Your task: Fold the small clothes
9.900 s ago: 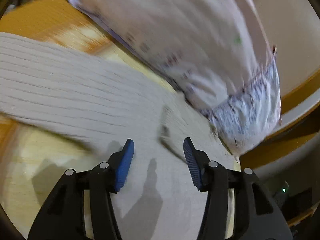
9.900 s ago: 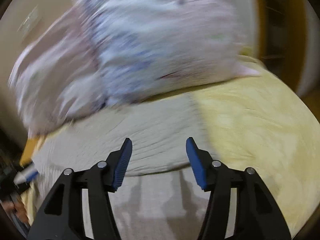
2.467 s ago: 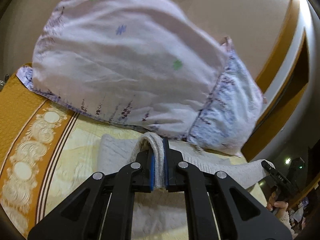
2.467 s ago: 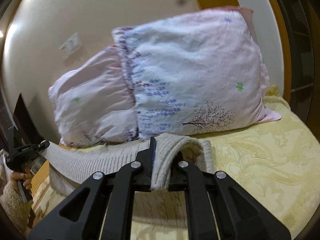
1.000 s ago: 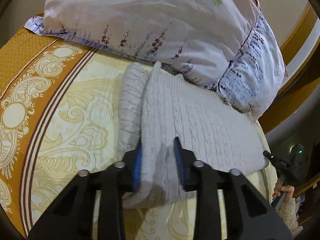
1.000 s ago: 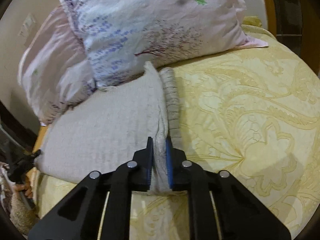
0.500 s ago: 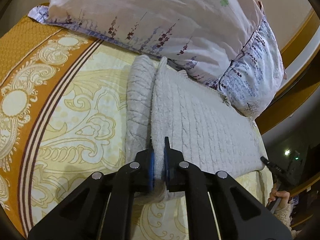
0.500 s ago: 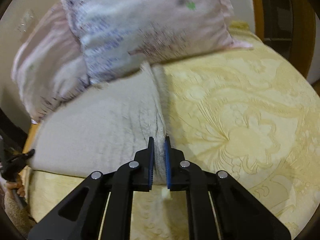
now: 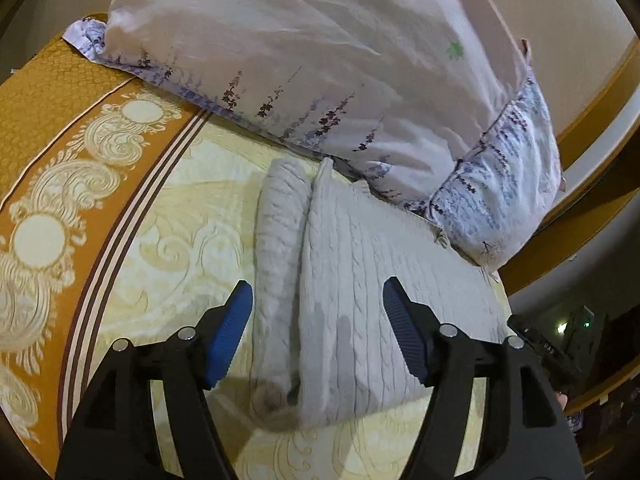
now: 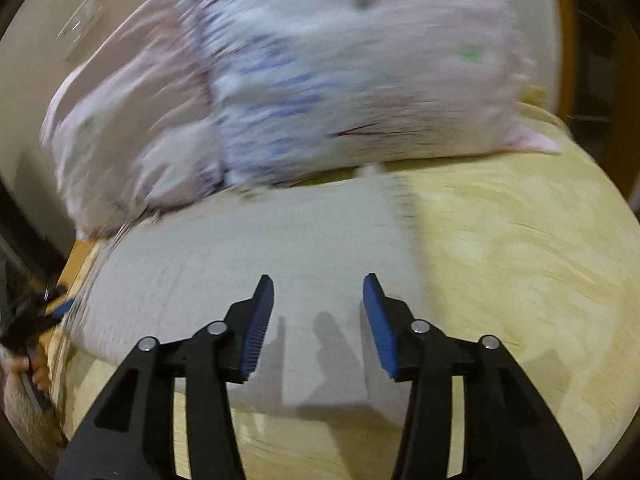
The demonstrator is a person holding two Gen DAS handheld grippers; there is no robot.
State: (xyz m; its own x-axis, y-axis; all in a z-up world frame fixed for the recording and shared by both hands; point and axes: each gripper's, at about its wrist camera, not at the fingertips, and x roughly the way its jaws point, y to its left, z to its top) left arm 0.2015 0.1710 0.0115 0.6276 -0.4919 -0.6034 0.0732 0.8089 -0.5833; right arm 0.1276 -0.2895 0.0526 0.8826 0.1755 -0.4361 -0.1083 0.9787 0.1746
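Folded sweater (image 9: pixel 352 304) on bedspread (image 9: pixel 180 240)

Blk left gripper (image 9: pixel 318 330), right gripper (image 10: pixel 319 320): blue ribbed pads, silver screws.

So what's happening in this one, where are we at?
A person with a claw in each hand is folding a grey knit sweater on a yellow patterned bedspread, by two floral pillows. The sweater lies folded. The left claw and right claw are both opening, neither pinching the fabric.
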